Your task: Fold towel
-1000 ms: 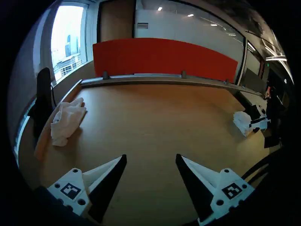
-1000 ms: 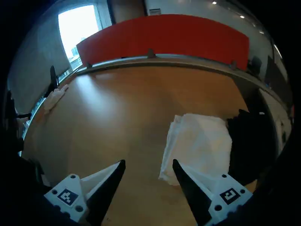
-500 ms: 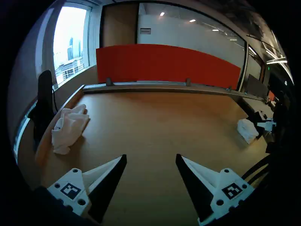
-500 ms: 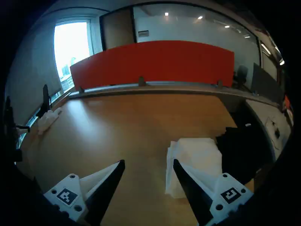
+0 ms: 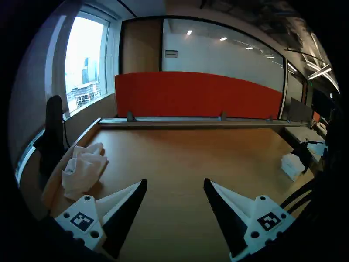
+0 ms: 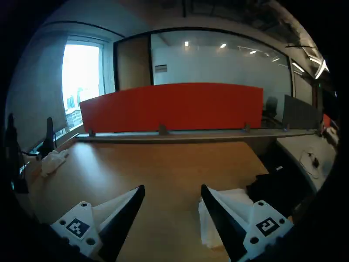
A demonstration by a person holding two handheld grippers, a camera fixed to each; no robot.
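Jaws stand spread and empty on the left hand-held gripper [image 5: 174, 181] and right hand-held gripper [image 6: 172, 187], a folded towel [image 6: 208, 231] lying on the surface [image 6: 165, 170] just under the right one's finger, seemingly finished, while a crumpled towel [image 5: 83, 170] waits ahead-left of the left one, likely next.

Left tool [image 5: 174, 180]: jaws wide apart, aimed forward, roughly level. Right tool [image 6: 172, 187]: jaws wide apart too, aimed forward, level.
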